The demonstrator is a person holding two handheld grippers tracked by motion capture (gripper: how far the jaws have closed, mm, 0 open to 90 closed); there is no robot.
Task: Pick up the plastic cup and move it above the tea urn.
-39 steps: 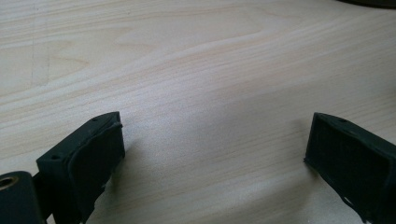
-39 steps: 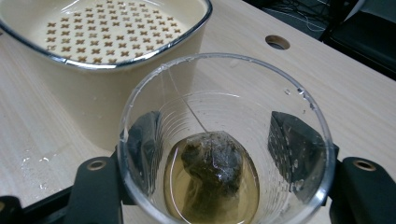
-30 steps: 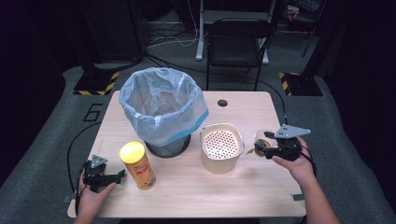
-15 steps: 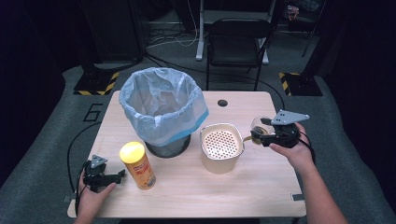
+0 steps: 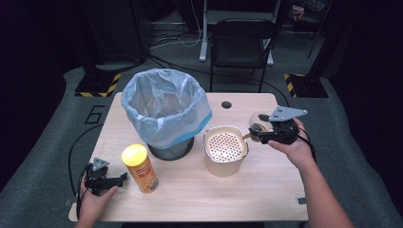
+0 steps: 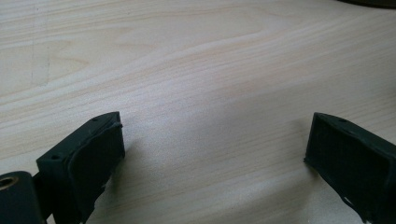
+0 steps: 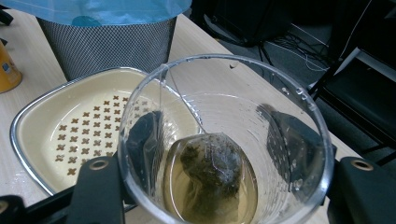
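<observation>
Pale wood bench [image 5: 199,194] sits in a dark room with a chair behind its far edge, and the things on it line up for one job. At near left the left gripper [image 5: 114,180] rests on the bench under a flat, relaxed hand [image 5: 97,197], its fingers [image 6: 88,158] spread wide with only bare wood between them, likely parked out of the way. Just right of it stands a yellow can [image 5: 139,168]. Behind that, a mesh bin [image 5: 164,114] lined with a blue bag waits open. Right of the bin sits a cream strainer bowl [image 5: 225,149], probably placed to catch solids. At far right the right gripper [image 5: 260,132] pinches a clear cup [image 7: 224,154] from both sides, holding it off the bench just beside the bowl; a teabag [image 7: 210,168] lies in amber tea inside. That forearm comes in from near right, wrist raised and roughly level, the cup about upright, seemingly ready to tip toward the bowl
</observation>
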